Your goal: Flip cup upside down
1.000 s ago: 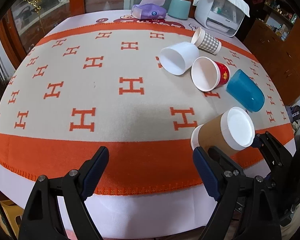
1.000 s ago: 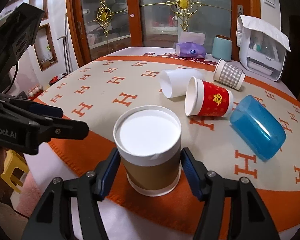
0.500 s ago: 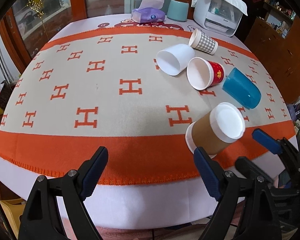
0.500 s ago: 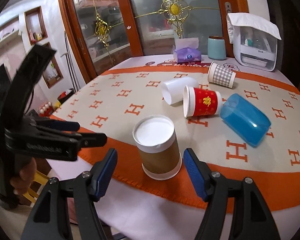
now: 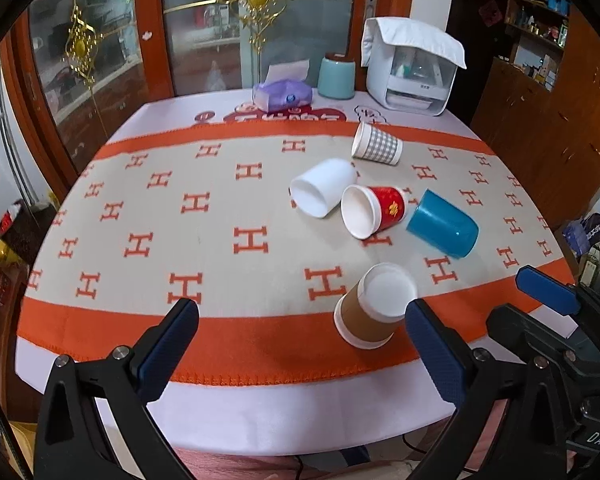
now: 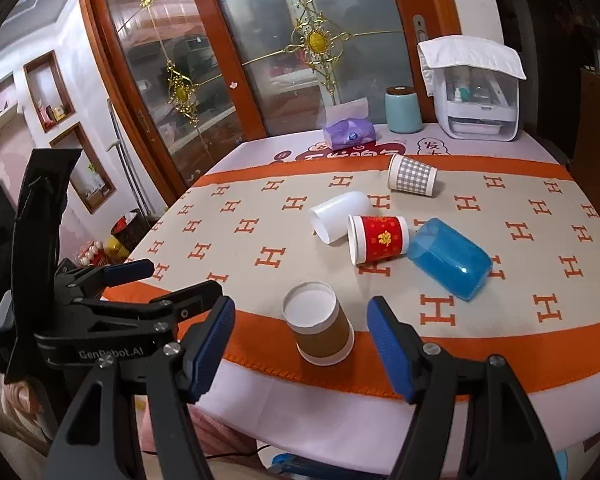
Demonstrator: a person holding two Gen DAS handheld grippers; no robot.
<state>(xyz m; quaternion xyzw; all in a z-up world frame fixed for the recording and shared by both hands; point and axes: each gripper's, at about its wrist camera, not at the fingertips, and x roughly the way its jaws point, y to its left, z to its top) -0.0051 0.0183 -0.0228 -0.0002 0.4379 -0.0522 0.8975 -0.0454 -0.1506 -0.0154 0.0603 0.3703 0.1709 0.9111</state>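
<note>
A brown paper cup [image 5: 370,312] with a white base stands upside down on the orange band near the table's front edge; it also shows in the right wrist view [image 6: 320,330]. My right gripper [image 6: 300,344] is open and empty, pulled back from the cup, which stands free between and beyond its blue pads. My left gripper [image 5: 300,344] is open and empty, back from the table's edge, with the cup ahead near its right finger. The right gripper shows at the right of the left wrist view [image 5: 548,312], and the left gripper at the left of the right wrist view [image 6: 128,280].
Lying on their sides mid-table are a white cup [image 5: 320,192], a red cup [image 5: 374,210], a blue cup [image 5: 442,228] and a checked cup [image 5: 376,148]. At the back stand a tissue pack [image 5: 282,94], a teal canister [image 5: 336,76] and a white appliance [image 5: 414,72].
My right gripper has let go of the brown cup, opened and drawn back; the cup stays upside down on the cloth. My left gripper has also backed away and tilted up.
</note>
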